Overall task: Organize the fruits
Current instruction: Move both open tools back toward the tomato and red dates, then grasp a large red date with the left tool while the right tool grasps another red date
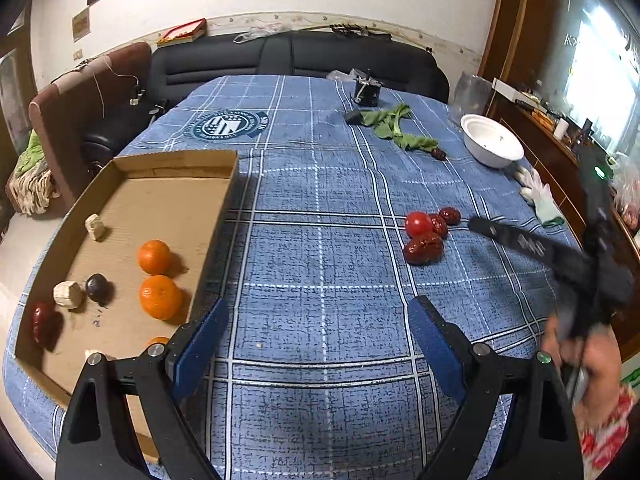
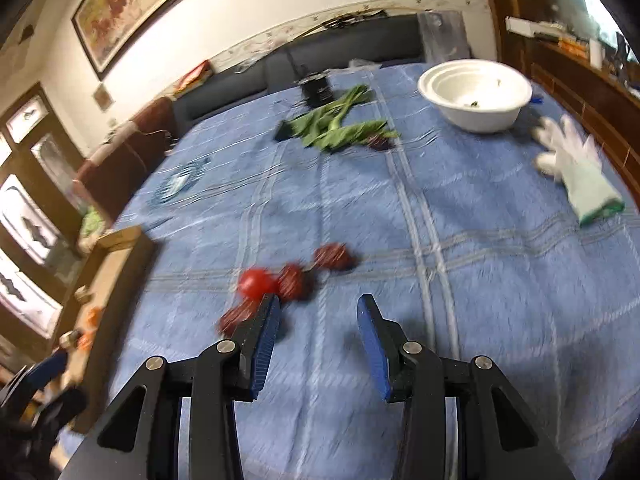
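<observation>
Left wrist view shows the desk [image 1: 320, 240] under a blue woven cloth crossed by white check lines, with a round dark-blue printed emblem [image 1: 228, 124] whose ring of lettering is too small to read. The left gripper [image 1: 316, 344] hangs over bare cloth, its jaws wide with nothing between them; the pads are ribbed blue rubber on black arms.

A shallow corrugated cardboard tray [image 1: 216, 216] lies at the left. Inside it sit two smooth round oranges [image 1: 154, 257], a dark round fruit [image 1: 98, 287], a glossy red fruit [image 1: 42, 320] and pale stubby chunks [image 1: 69, 294]; a third orange peeks out behind the left jaw.

Well apart to the right, a small cluster rests on the cloth: a shiny red tomato [image 1: 419, 223] touching wrinkled dark-red dates [image 1: 424, 249]. The right gripper [image 1: 480, 226], blurred, points at this cluster with a hand [image 1: 584, 360] behind it.

Right wrist view, heavily blurred, shows the right gripper's jaws [image 2: 318, 304] partly open and empty, just short of the tomato.

Farther back lie limp green leaves [image 1: 396, 128], a smooth white bowl [image 1: 491, 140] and a white glove [image 1: 536, 192].
</observation>
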